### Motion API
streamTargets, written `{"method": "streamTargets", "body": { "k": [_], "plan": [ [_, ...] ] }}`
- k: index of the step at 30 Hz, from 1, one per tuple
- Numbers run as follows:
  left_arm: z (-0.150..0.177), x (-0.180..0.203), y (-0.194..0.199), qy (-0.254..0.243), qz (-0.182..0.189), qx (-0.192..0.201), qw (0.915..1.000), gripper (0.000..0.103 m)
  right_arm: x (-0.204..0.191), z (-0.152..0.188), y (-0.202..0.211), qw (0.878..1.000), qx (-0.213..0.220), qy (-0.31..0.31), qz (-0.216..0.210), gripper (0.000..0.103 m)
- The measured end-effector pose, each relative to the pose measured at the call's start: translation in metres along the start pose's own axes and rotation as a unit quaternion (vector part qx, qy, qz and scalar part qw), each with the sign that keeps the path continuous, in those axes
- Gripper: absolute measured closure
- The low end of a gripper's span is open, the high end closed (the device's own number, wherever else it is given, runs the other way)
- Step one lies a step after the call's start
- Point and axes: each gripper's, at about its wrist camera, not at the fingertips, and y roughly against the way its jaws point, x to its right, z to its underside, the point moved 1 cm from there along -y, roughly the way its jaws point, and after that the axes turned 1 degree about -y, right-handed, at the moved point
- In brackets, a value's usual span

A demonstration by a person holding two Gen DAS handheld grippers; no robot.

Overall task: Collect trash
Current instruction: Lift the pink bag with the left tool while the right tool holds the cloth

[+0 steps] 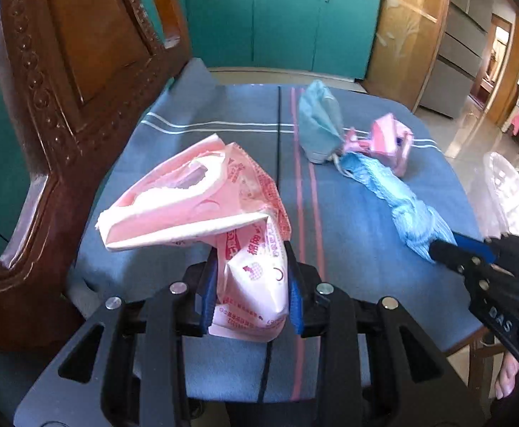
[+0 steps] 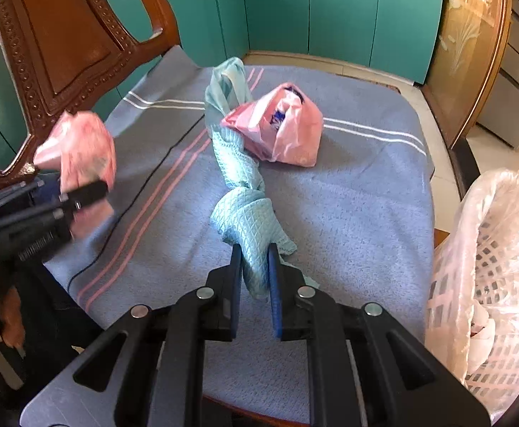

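While clamped in left tool (image 1: 252, 284), pink wrapper (image 1: 202, 195).

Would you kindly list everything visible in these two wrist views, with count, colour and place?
Pink wrapper: one, pink with red print, crumpled, held in the left gripper above the blanket.
Blue cloth: one, light blue, twisted, lying along the middle of the blanket, near end in the right gripper.
Pink bag: one, pink plastic, on the blanket beside the cloth's far end.
Blanket: one, grey-blue with white and pink stripes, covering the chair seat.
Chair: one, carved brown wood, back at the left.
Basket: one, white lattice lined with clear plastic, right of the seat.
Cabinets: several doors, teal, background.
Left gripper: black, blue pads.
Right gripper: black, blue pads.
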Motion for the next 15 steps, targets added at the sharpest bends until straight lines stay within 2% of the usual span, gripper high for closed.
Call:
{"method": "streamTargets", "body": {
  "k": [5,15],
  "plan": [
    [0.0055,0.0035,0.0108,-0.021,0.009,0.001,0.9997,0.069,0.0026,-0.0012,0.0085,1.0,0.009,-0.005,0.018,0.088],
    [0.0054,-0.0009,0.0024,-0.017,0.015,-0.009,0.9997,0.067,0.002,0.0008,-0.0002,0.999,-0.009,-0.014,0.028,0.088]
  ]
}}
